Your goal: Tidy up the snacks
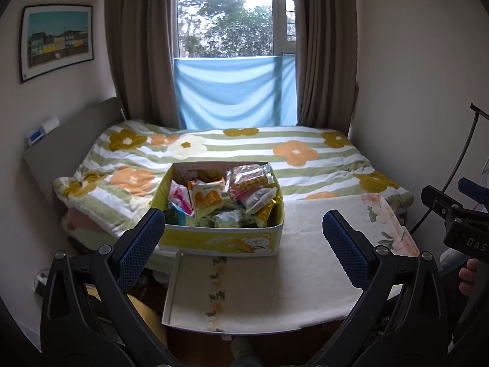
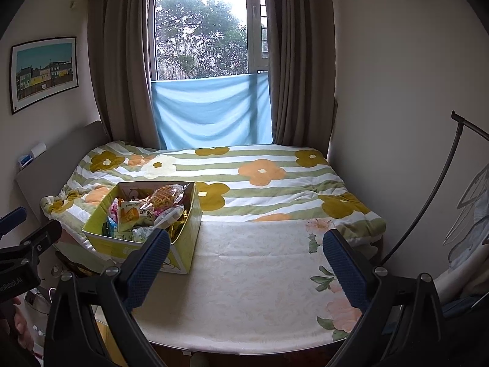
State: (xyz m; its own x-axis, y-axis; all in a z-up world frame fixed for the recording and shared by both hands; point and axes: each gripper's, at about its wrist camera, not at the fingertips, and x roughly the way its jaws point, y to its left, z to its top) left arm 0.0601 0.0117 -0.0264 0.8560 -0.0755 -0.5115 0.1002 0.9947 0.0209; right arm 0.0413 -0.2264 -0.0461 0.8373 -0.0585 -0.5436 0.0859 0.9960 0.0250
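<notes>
A yellow cardboard box (image 1: 220, 241) full of snack packets (image 1: 207, 200) stands at the far left of a cloth-covered table (image 1: 305, 260), against the bed. It also shows in the right wrist view (image 2: 180, 244), with its snacks (image 2: 134, 214). My left gripper (image 1: 243, 229) is open and empty, held back from the box, its left finger lined up with the box's near left corner. My right gripper (image 2: 246, 250) is open and empty over the table, to the right of the box. The right gripper also shows at the right edge of the left wrist view (image 1: 455, 211).
A bed with a flowered striped quilt (image 1: 305, 159) lies behind the table, under a window with brown curtains (image 1: 140, 46). A headboard (image 1: 67, 140) stands on the left. A black rack with hangers (image 2: 458, 183) stands on the right.
</notes>
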